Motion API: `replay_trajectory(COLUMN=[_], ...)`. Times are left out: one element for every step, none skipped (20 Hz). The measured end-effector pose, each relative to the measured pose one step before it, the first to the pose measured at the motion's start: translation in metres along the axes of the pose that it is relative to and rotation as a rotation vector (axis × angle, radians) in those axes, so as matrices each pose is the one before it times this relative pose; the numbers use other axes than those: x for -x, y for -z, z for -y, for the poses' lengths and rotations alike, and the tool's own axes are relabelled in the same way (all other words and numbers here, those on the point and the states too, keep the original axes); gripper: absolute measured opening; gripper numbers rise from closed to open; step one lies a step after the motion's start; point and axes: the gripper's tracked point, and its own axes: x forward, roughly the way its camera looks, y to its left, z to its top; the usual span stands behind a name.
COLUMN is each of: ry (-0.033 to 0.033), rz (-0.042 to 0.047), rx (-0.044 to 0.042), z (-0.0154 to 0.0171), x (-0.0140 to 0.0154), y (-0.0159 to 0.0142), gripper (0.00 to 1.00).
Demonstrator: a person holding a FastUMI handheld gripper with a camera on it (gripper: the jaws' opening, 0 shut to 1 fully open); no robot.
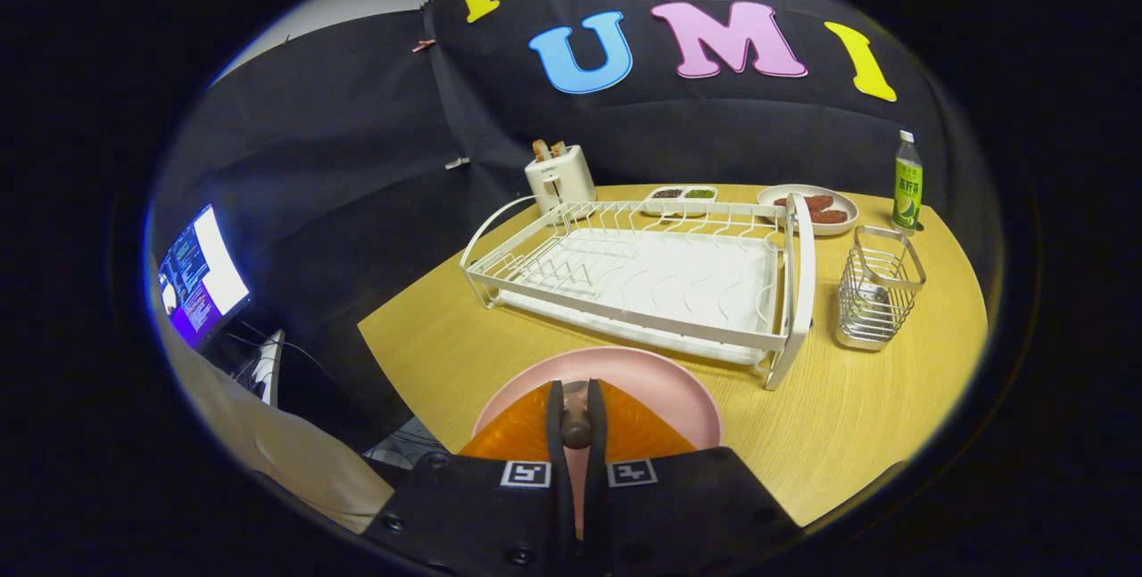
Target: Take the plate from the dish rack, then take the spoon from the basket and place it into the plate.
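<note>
The round pink plate (665, 385) lies flat on the wooden tabletop (848, 416), directly beneath the tool (575, 421), whose fingers are closed on a small dark spoon (576, 427) over the plate. Just beyond stands the white wire dish rack (642, 278), with the metal wire basket (879, 287) beside it.

- The tool (575, 416) had a broad black body of two matte blocks set side by side.
- Each block carried a small square black-and-white marker tag on its upper inner corner, one either side of the centre slot.
- Round dark screw heads dotted the blocks' outer edges.
- Two slim fingers (556, 434) ran forward from the slot, close together, with translucent ribbed fan-shaped guards flaring outward.
</note>
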Motion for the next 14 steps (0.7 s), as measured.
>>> replay_trajectory(ry=[-0.00544, -0.00637, -0.00512, 0.00124, -0.00014, 0.00504, 0.00675, 0.01532, 0.00082, 0.01686, 0.00830, 0.00823, 0.01212, 0.00795], rz=[-0.00306, -0.01481, -0.03333, -0.03719, -0.03069, -0.02984, -0.02903, -0.02932, -0.02495, -0.01595, -0.01516, -0.00984, -0.00228, -0.00315], rx=[0.00320, -0.00141, -0.00235, -0.00093, -0.00500, -0.00160, 0.00473, 0.00606, -0.00061, 0.00214, 0.00586, 0.00786, 0.00613, -0.00002], z=[0.00061, 0.00130, 0.00219, 0.00287, 0.00287, 0.00262, 0.00253, 0.00486, 0.00033, 0.00510, 0.00171, 0.00195, 0.00252, 0.00151], x=[0.00051, 0.00109, 0.00224, -0.00087, 0.00312, 0.00082, -0.00066, -0.00086, 0.00054, -0.00183, -0.00022, 0.00144, -0.00072, 0.00299], y=[0.00277, 0.00457, 0.00932, 0.01203, 0.00873, 0.00940, 0.00802, 0.00833, 0.00632, 0.00376, 0.00279, 0.00244, -0.00069, -0.00033], gripper=[0.08, 0.08, 0.10, 0.13, 0.14, 0.15, 0.15, 0.15, 0.17, 0.17, 0.19, 0.20, 0.23, 0.26])
